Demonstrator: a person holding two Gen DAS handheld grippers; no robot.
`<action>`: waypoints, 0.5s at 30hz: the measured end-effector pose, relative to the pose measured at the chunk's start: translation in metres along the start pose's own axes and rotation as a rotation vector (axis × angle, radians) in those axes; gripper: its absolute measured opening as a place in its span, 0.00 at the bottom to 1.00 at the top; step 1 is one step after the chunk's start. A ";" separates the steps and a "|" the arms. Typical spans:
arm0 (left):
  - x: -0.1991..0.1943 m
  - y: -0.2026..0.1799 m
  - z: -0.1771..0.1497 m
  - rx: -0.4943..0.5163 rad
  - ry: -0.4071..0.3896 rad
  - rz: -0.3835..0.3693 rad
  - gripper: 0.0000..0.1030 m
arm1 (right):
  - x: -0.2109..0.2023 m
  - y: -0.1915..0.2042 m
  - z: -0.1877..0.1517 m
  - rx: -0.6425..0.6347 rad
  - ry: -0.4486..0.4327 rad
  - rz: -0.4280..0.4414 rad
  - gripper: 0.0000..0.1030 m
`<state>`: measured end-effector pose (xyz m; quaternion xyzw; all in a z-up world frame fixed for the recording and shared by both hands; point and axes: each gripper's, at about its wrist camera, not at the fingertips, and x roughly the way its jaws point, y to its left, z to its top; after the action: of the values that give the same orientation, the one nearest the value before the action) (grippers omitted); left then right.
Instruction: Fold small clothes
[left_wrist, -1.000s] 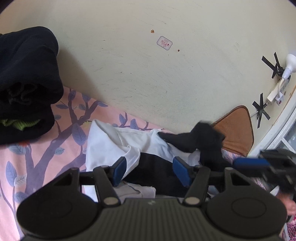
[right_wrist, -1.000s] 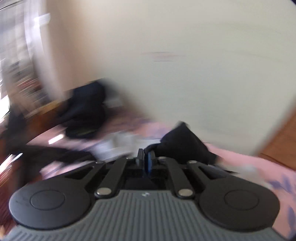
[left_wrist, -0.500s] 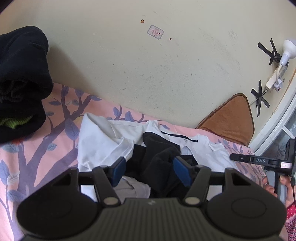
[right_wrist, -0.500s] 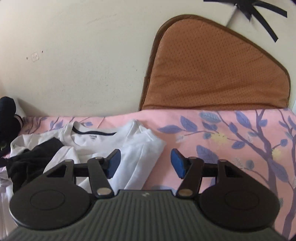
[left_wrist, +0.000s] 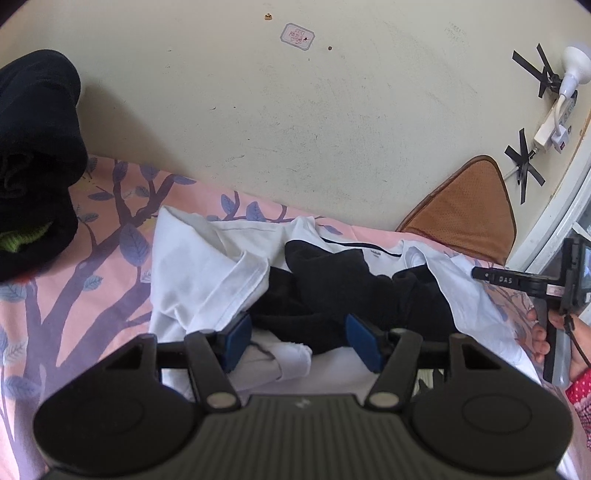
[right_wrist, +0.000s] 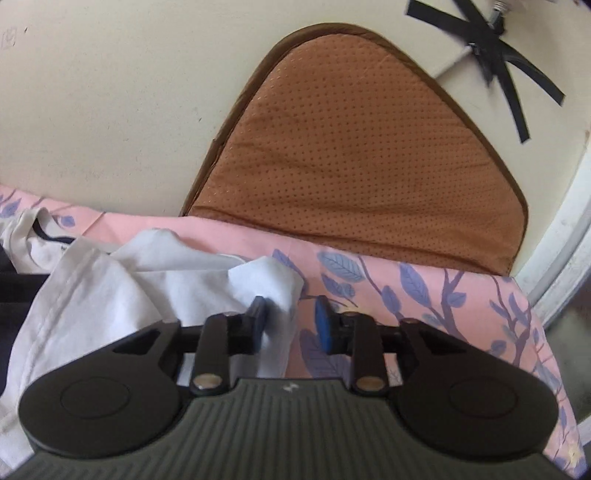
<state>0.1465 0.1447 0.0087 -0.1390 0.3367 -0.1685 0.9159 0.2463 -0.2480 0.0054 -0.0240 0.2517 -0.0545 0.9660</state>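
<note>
The right gripper (right_wrist: 290, 325) is partly open, and the corner of the white shirt (right_wrist: 155, 280) sits between its blue pads. The left gripper (left_wrist: 299, 341) is wide open over the black cloth (left_wrist: 351, 291) at 12 o'clock. The shirt lies crumpled on the pink sheet (right_wrist: 424, 295). If the pads pinch the sheet too, it could lift. A moment ago the right gripper was wider and farther from the shirt.

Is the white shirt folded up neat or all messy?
Messy. The white shirt lies crumpled on the pink bedsheet, with a black garment bunched on top.
</note>
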 end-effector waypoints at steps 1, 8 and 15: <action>-0.002 0.002 0.001 -0.009 -0.007 0.002 0.57 | -0.010 -0.001 0.002 0.025 -0.026 0.022 0.38; -0.037 0.021 0.016 -0.103 -0.126 -0.004 0.57 | -0.072 0.087 0.015 -0.108 -0.061 0.466 0.38; -0.042 0.033 0.022 -0.149 -0.146 0.014 0.57 | -0.045 0.197 -0.006 -0.214 0.073 0.619 0.30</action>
<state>0.1378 0.1950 0.0365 -0.2164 0.2816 -0.1262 0.9263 0.2224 -0.0470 0.0072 -0.0456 0.2858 0.2677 0.9190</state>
